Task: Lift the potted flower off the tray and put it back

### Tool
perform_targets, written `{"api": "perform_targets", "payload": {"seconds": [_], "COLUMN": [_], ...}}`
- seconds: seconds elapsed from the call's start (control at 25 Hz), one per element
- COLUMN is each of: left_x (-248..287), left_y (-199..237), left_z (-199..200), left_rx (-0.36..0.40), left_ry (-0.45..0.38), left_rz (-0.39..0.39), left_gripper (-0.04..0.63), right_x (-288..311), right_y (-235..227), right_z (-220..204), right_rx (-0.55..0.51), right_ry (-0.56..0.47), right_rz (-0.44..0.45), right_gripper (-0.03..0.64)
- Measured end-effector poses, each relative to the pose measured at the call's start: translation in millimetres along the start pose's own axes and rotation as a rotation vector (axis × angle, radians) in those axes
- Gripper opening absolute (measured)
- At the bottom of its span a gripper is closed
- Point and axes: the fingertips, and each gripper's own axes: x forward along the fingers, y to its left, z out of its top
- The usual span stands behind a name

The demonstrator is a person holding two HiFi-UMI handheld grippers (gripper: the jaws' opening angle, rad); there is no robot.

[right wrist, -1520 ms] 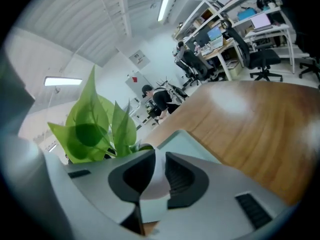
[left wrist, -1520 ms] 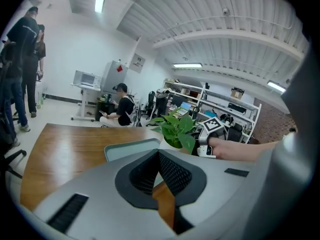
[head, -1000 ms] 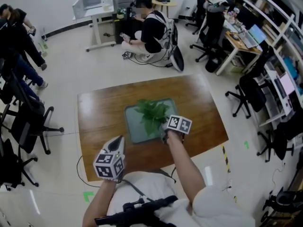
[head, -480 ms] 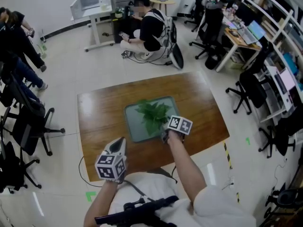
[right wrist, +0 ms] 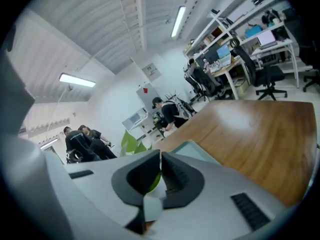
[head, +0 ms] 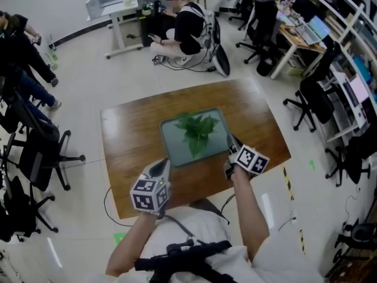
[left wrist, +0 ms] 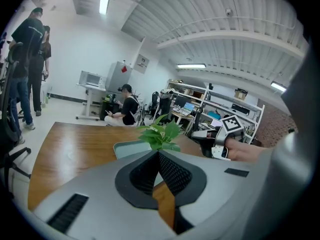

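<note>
Potted flower (head: 199,133) is on the tray (head: 175,151), roughly mid-tray. Only leaves show from the head view; the pot is hidden under them. Tray sits mid-table on the wooden table (head: 126,137).

Right gripper (head: 230,144): clear of the plant, tip just beside the tray's edge at about 4 o'clock. Flower lies at 10 o'clock from it, apart, no contact. Its own view shows the jaws just closing, tips together, nothing between them. The green in the slit is a leaf (right wrist: 131,143) behind the jaws at 10 o'clock. A tray corner shows just past the tips at 2 o'clock.

Left gripper (head: 162,167): near the tray's 7 o'clock corner, over bare table. Flower lies at 1 o'clock from it in the head view. In the left gripper view the jaws are pressed together and empty. The leaves stand dead ahead at 12 o'clock above the tips, and the right gripper is off at 2 o'clock.

Neither gripper touches the flower or the tray, as far as I can see.
</note>
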Motion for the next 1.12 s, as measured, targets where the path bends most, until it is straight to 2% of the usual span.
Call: {"api": "perform_targets", "payload": {"seconds": [0.04,0.2,0.4,0.48,0.64,0.72,1.12], "left_x": [0.7,4.4,10.7,12.7,12.1,10.8,10.6], "left_y": [-0.5,-2.6,-19.2,-26.8,-34.6,-36.0,-32.3], "left_z": [2.5,11.0,10.0,9.3,4.5,2.1,-0.4], "left_rx": [0.003,0.014,0.043,0.055,0.06,0.062,0.049], "left_ry": [-0.005,-0.011,0.006,0.014,0.024,0.028,0.026], "left_rz": [-0.008,-0.04,-0.092,-0.11,-0.132,-0.137,-0.132], "left_gripper": [-0.005,-0.005,-0.005,-0.005,-0.005,-0.005,-0.005], "right_x": [-11.1,-47.6,-79.5,-83.7,-83.1,-85.5,-83.9], "right_y": [4.7,32.5,75.1,84.3,89.5,91.6,95.3], "right_z": [4.6,10.0,-21.5,-33.5,-64.0,-70.5,-59.5], "right_rx": [-0.007,-0.056,-0.25,-0.287,-0.237,-0.252,-0.271], "right_ry": [-0.022,-0.062,-0.023,-0.02,0.005,0.018,0.002], "right_rz": [0.005,0.037,0.051,0.038,0.043,0.039,0.039], "right_gripper": [-0.002,-0.002,-0.002,-0.002,-0.002,-0.002,-0.002]}}
